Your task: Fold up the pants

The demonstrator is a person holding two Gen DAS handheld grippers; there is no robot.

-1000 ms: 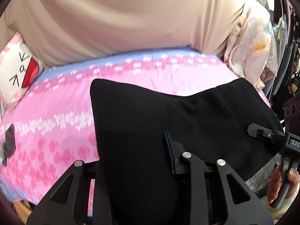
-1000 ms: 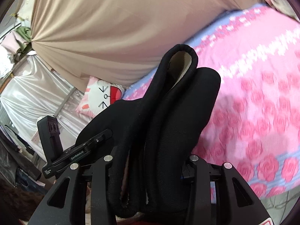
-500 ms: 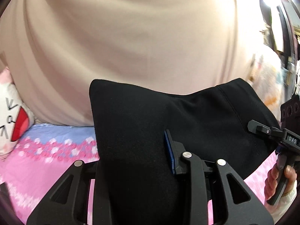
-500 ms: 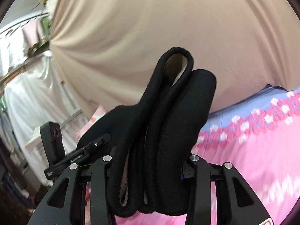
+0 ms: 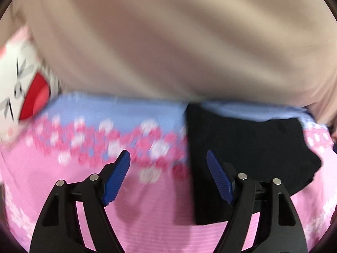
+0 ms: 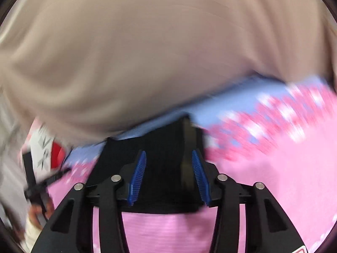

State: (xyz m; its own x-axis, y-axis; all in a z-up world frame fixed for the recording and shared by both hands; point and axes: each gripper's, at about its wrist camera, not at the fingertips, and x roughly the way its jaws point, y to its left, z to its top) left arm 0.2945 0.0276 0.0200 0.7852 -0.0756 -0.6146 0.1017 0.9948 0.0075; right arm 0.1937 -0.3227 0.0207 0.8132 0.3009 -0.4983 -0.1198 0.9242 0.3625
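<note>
Item: black pants (image 5: 248, 147), folded, lying on your bed (image 5: 147, 208) near the beige curtain (image 5: 168, 42). Left gripper (image 5: 168, 177): fingers just opened wide, nothing between, pants off to its right. Right gripper (image 6: 168, 177): fingers easing apart, pants between them, contact too blurred to tell. Step: setting down. Next: free the right fingers, then square the fold

The black pants (image 5: 248, 147) lie folded into a compact bundle on the pink flowered bed (image 5: 63, 181), near its blue far border; a pale inner lining shows at one folded edge, though the view is blurred
</note>
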